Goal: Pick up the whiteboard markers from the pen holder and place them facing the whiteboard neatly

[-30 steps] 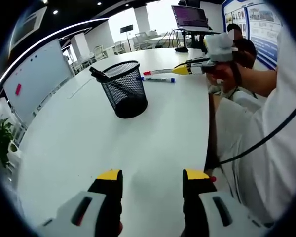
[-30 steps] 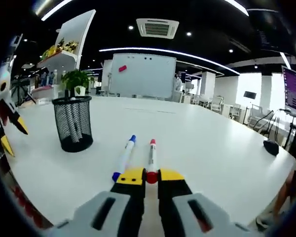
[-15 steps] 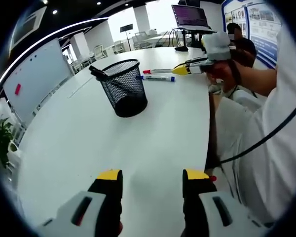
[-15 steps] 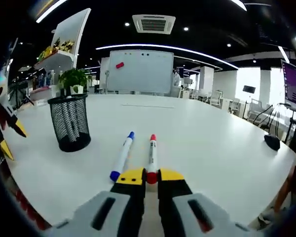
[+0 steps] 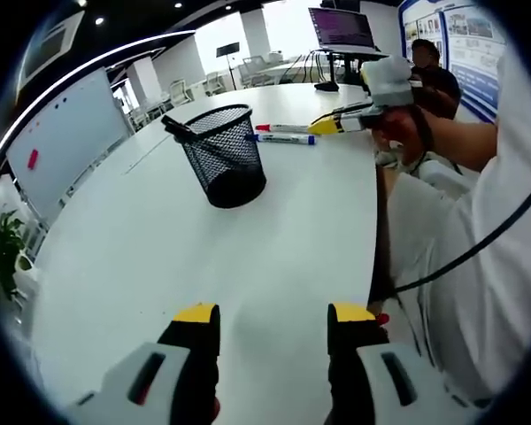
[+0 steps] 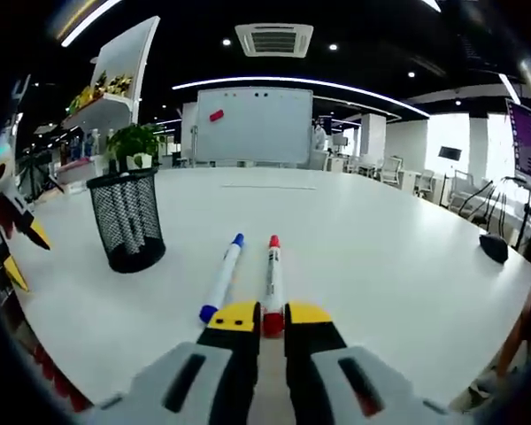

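In the left gripper view, the left gripper point(image 5: 273, 323) hangs low over the round white table point(image 5: 159, 239) with its yellow-tipped jaws wide apart and nothing between them. Far ahead of its left jaw a large whiteboard point(image 5: 62, 142) stands past the table edge. Ahead and slightly left of the jaws sits the black wire-mesh pen holder point(image 5: 221, 155), with a dark marker point(image 5: 179, 129) leaning out over its rim. Just beyond the holder, the blue-capped white marker point(image 5: 283, 139) and the red-capped white marker point(image 5: 281, 128) lie side by side on the table. Further right, the right gripper point(image 5: 323, 126) reaches in, held by a person's hand point(image 5: 398, 128), its yellow tips at the end of the red marker.

In the right gripper view, the left gripper's yellow jaw tips point(image 6: 26, 252) show at the left edge. The mesh holder point(image 6: 126, 219) stands ahead and to the left of the right gripper point(image 6: 264, 317), well apart from it. Just off the left jaw lies the blue marker point(image 6: 221, 276), pointing toward the whiteboard point(image 6: 252, 124) across the table point(image 6: 380, 266). The jaws are drawn nearly together around the near end of the red marker point(image 6: 272, 273), which lies on the table parallel to the blue one; whether they actually press on it I cannot tell
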`<state>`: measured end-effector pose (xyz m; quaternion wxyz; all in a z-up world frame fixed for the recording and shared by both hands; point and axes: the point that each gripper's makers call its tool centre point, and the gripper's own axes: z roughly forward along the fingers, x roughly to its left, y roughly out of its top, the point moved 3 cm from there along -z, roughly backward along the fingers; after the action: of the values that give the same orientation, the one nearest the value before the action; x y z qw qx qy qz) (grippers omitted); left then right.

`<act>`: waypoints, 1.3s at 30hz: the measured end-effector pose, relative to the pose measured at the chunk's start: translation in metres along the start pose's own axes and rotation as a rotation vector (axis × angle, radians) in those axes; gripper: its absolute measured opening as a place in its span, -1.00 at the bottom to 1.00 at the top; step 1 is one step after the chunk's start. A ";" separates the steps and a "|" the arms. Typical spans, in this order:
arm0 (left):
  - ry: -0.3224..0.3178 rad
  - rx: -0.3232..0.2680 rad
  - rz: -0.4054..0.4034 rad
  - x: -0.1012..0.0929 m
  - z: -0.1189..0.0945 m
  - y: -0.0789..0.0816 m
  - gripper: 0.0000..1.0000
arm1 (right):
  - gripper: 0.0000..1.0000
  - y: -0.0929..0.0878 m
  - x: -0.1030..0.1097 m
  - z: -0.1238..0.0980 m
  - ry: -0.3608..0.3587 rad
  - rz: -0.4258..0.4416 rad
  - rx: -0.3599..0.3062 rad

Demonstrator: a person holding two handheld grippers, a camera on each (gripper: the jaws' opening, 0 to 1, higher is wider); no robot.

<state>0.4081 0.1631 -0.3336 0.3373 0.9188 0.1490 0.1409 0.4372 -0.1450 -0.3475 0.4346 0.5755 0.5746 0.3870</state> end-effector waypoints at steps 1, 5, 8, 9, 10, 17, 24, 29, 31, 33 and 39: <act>0.000 -0.001 0.000 0.000 0.000 0.000 0.01 | -0.78 0.000 0.000 0.000 0.001 0.001 0.002; 0.001 -0.001 -0.001 0.000 0.000 0.000 0.01 | -0.77 -0.001 0.001 0.000 0.003 0.007 0.002; -0.001 -0.002 -0.002 -0.001 0.000 0.000 0.01 | -0.74 -0.001 0.000 0.000 0.003 0.004 0.003; -0.002 -0.001 -0.001 -0.001 0.000 -0.001 0.01 | -0.74 -0.001 -0.001 0.000 0.005 0.007 0.006; -0.002 0.000 0.000 -0.001 0.000 -0.001 0.01 | -0.74 -0.001 -0.001 0.001 0.007 0.012 0.008; -0.002 0.000 -0.002 -0.001 0.000 -0.001 0.01 | -0.77 -0.004 0.001 0.001 0.014 -0.005 0.020; -0.004 0.000 -0.004 -0.001 0.000 -0.002 0.01 | -0.80 -0.004 0.001 0.001 0.021 -0.028 0.021; -0.004 0.000 -0.005 -0.001 0.000 -0.003 0.01 | -0.80 -0.004 0.002 0.001 0.032 -0.050 0.017; -0.005 0.000 -0.004 -0.002 0.000 -0.002 0.01 | -0.79 -0.004 0.002 0.002 0.035 -0.051 0.018; -0.005 0.002 -0.003 -0.002 0.000 -0.003 0.01 | -0.79 -0.004 0.003 0.002 0.038 -0.055 0.018; -0.006 -0.001 -0.002 -0.002 0.000 -0.002 0.01 | -0.70 -0.004 0.003 0.001 0.048 -0.041 0.019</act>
<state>0.4059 0.1638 -0.3346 0.3381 0.9190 0.1489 0.1379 0.4374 -0.1421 -0.3520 0.4231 0.5582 0.6003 0.3860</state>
